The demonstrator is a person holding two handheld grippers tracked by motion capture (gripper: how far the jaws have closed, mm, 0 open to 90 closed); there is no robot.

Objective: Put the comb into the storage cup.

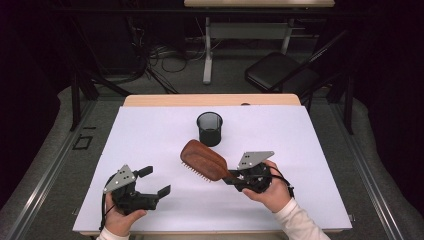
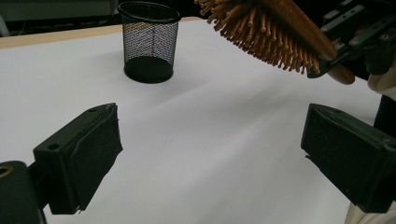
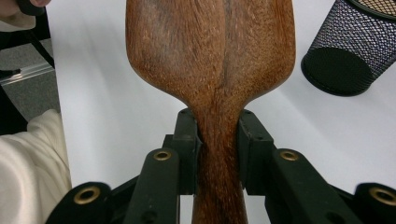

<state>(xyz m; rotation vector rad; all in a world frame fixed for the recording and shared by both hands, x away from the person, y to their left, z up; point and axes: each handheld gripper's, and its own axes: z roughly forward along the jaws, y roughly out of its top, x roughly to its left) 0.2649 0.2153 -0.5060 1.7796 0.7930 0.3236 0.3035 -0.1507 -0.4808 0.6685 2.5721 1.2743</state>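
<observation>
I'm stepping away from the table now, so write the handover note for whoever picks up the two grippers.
Right gripper: shut on the wooden hairbrush, fingers clamped on either side of its handle. The brush is held above the table, bristles facing down and toward the left gripper.
Left gripper: open, holding nothing, hovering over the white table at its near left.
Black mesh cup: upright at the table's middle, toward the far side, and looks empty.
Done: brush picked up.
Left: likely carrying the brush to the cup and setting it in; the wide head may not fit, so handle-first seems safer.
</observation>
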